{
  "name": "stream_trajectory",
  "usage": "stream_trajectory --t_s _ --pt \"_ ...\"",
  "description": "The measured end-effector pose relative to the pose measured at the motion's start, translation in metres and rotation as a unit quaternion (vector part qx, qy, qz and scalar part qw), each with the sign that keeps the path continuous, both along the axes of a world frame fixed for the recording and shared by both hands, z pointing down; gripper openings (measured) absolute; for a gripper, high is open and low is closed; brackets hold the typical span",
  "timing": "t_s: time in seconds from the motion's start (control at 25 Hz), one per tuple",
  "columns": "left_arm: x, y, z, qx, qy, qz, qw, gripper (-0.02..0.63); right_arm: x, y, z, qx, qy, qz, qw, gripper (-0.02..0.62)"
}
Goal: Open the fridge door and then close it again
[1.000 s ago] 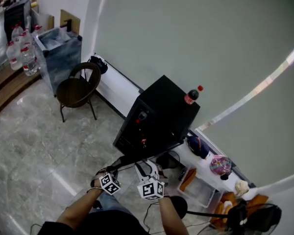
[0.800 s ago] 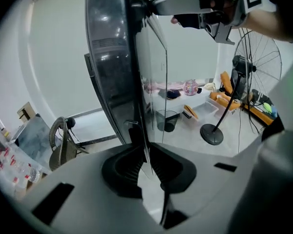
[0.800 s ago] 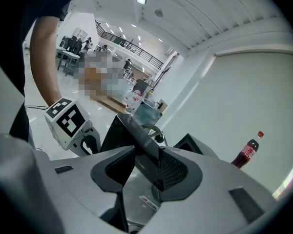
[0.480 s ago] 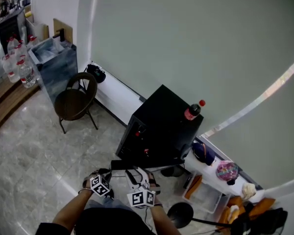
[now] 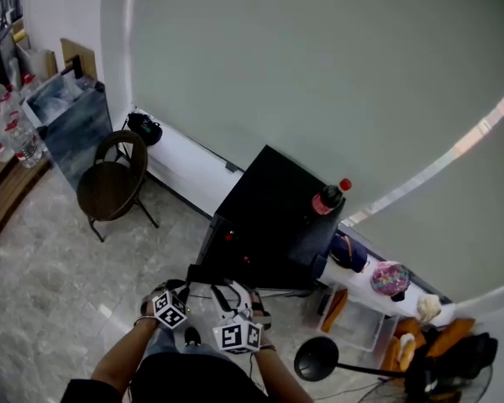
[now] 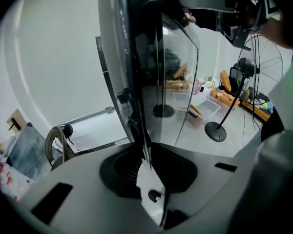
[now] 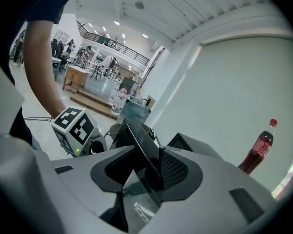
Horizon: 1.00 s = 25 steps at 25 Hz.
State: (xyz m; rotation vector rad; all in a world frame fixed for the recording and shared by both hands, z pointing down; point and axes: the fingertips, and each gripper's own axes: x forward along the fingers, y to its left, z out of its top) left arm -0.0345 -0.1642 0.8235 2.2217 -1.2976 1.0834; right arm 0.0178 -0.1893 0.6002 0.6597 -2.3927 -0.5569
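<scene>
Your two grippers have drifted left across the head view since a second ago, carrying the edge of the fridge door [image 5: 227, 274] with them. Nearest you, the left gripper [image 5: 178, 294] has its fingers [image 6: 124, 172] almost together, pinching the thin free edge of the door, so the glass pane [image 6: 161, 82] rises straight out of the grip. The right gripper [image 5: 233, 299] stands just beside it with its fingers [image 7: 173, 172] set a little wider. They are clamped on the thicker dark panel of the same door [image 7: 139, 145].

Gripping at the edge farthest from the hinge looks like a choice for leverage and a steady swing. Two grips side by side should also keep the pane from twisting.

The door stands swung well out from the black fridge [image 5: 273, 217], so the opening half of the job appears done or nearly so. The push back to shut seems still to come.

A cola bottle [image 5: 326, 198] stands upright on the fridge top near the wall. A hard slam could topple it.

Farther off to the left, a round-backed chair [image 5: 109, 187] waits well apart on the marble floor [image 5: 42, 292].
</scene>
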Motion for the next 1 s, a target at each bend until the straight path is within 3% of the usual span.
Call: stream_trajectory --t_s 0.6,1.0 --pt "-0.016 -0.101 -0.001 -0.01 0.005 0.124 0.9922 0.052 -0.01 -0.085 0.003 0.016 -0.004 0.155 0.988 0.167" --pt "-0.014 -0.149 -0.002 -0.021 0.012 0.148 0.9887 0.054 -0.008 -0.125 -0.001 0.025 -0.014 0.215 0.976 0.167"
